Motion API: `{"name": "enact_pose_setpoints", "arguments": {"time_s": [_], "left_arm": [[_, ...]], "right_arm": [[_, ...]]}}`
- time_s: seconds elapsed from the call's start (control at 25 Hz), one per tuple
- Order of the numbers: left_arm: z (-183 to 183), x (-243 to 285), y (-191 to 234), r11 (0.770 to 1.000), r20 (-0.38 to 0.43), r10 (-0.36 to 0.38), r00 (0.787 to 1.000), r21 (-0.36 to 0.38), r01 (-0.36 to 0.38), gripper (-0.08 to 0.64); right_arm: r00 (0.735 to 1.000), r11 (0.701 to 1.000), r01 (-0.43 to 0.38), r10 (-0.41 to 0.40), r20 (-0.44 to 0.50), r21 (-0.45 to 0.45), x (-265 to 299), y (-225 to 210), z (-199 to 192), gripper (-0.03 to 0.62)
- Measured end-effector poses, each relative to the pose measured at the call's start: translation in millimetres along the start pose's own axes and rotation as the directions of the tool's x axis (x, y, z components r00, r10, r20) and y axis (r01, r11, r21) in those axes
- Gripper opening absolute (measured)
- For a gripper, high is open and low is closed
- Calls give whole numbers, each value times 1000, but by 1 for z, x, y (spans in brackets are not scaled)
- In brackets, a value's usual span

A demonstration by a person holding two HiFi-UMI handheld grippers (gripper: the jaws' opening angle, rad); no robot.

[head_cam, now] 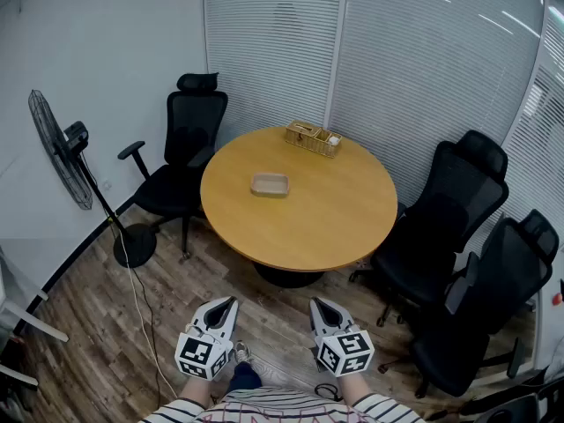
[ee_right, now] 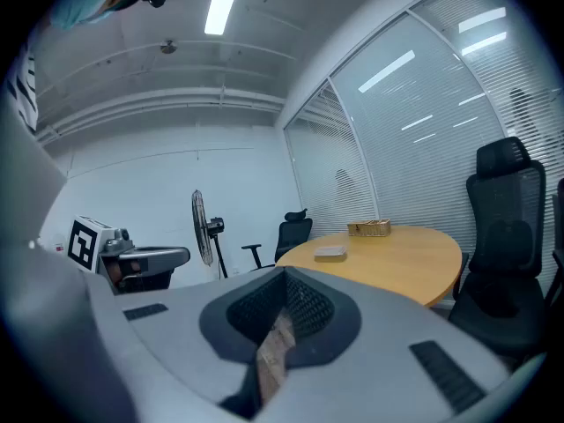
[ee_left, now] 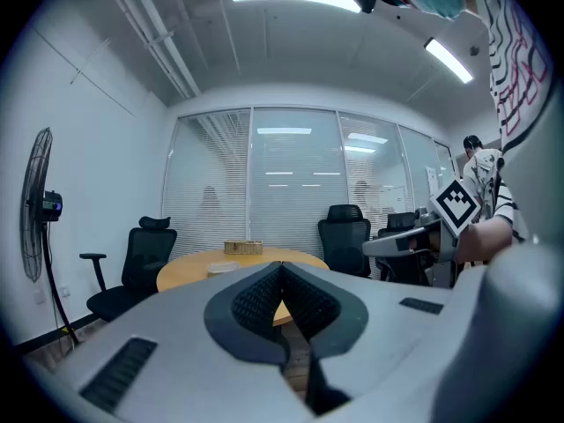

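You hold both grippers low at the near edge of the scene, above the wood-plank floor (head_cam: 115,342). Your left gripper (head_cam: 228,305) has its jaws pressed together with nothing between them, and your right gripper (head_cam: 318,305) is pressed together and empty as well. They sit side by side, apart from each other, both pointing toward the far side of the room.

The round wooden table (head_cam: 326,214) stands farther off, well apart from both grippers. A small shallow tray (head_cam: 270,184) lies near the table's middle, a little to the left. A wicker basket (head_cam: 313,137) sits at the table's far edge.

One black office chair (head_cam: 187,148) stands at the far left of the table. Two more black office chairs (head_cam: 454,214) (head_cam: 489,311) crowd the right side. A standing fan (head_cam: 60,148) is by the plain white wall (head_cam: 97,51) on the left, its cable trailing over the floor. Glass partitions with closed blinds (head_cam: 405,69) curve round the far and right sides of the room.
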State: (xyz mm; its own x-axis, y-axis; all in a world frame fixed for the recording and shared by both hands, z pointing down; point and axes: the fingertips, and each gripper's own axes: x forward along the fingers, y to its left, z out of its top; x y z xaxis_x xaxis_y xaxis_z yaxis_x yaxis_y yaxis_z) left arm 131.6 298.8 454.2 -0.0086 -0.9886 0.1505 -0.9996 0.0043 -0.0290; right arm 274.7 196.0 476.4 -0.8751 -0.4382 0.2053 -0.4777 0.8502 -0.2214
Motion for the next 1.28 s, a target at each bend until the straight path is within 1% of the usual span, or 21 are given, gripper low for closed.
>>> {"name": "enact_pose_setpoints", "arguments": {"time_s": [0.16, 0.2, 0.24, 0.28, 0.32, 0.36, 0.4, 0.44, 0.64, 0.92, 1.08, 1.28], "left_arm": [[4, 14, 15, 999, 39, -30, 999, -32, 31, 28], [4, 20, 21, 998, 35, -40, 999, -42, 41, 45], [3, 25, 28, 997, 29, -50, 998, -52, 52, 74], [1, 30, 34, 996, 20, -60, 998, -61, 61, 143], [-1, 35, 41, 995, 12, -67, 998, -68, 68, 198], [-3, 40, 49, 995, 6, -72, 997, -76, 72, 207], [-6, 44, 56, 994, 1, -74, 997, -85, 74, 207], [-8, 47, 64, 993, -3, -76, 997, -96, 75, 209], [-19, 61, 112, 990, -19, -72, 997, -124, 69, 209], [-23, 73, 198, 992, -35, -33, 999, -124, 29, 208], [-19, 86, 237, 992, -45, -43, 998, -118, 37, 208], [-23, 99, 269, 992, -53, -62, 997, -116, 55, 207]], "right_arm": [[1000, 996, -20, 21, -12, 86, 21, -4, -2, 29], [1000, 995, -12, 13, -7, 103, 28, -6, 0, 31], [1000, 993, -1, 1, -1, 115, 35, -8, 1, 34], [1000, 992, 10, -11, 3, 126, 42, -10, 2, 38], [1000, 990, 20, -21, 4, 137, 49, -12, 3, 55], [1000, 989, 29, -30, 2, 146, 57, -13, 3, 102], [999, 988, 36, -36, -4, 151, 65, -14, 3, 179], [999, 987, 43, -41, -11, 154, 74, -14, 3, 198], [996, 981, 88, -83, -36, 172, 120, -19, 3, 198], [989, 973, 149, -149, -11, 174, 184, -20, 20, 198], [982, 963, 186, -189, -4, 197, 218, -21, 27, 198], [972, 946, 229, -236, 4, 229, 243, -24, 30, 198]]}}
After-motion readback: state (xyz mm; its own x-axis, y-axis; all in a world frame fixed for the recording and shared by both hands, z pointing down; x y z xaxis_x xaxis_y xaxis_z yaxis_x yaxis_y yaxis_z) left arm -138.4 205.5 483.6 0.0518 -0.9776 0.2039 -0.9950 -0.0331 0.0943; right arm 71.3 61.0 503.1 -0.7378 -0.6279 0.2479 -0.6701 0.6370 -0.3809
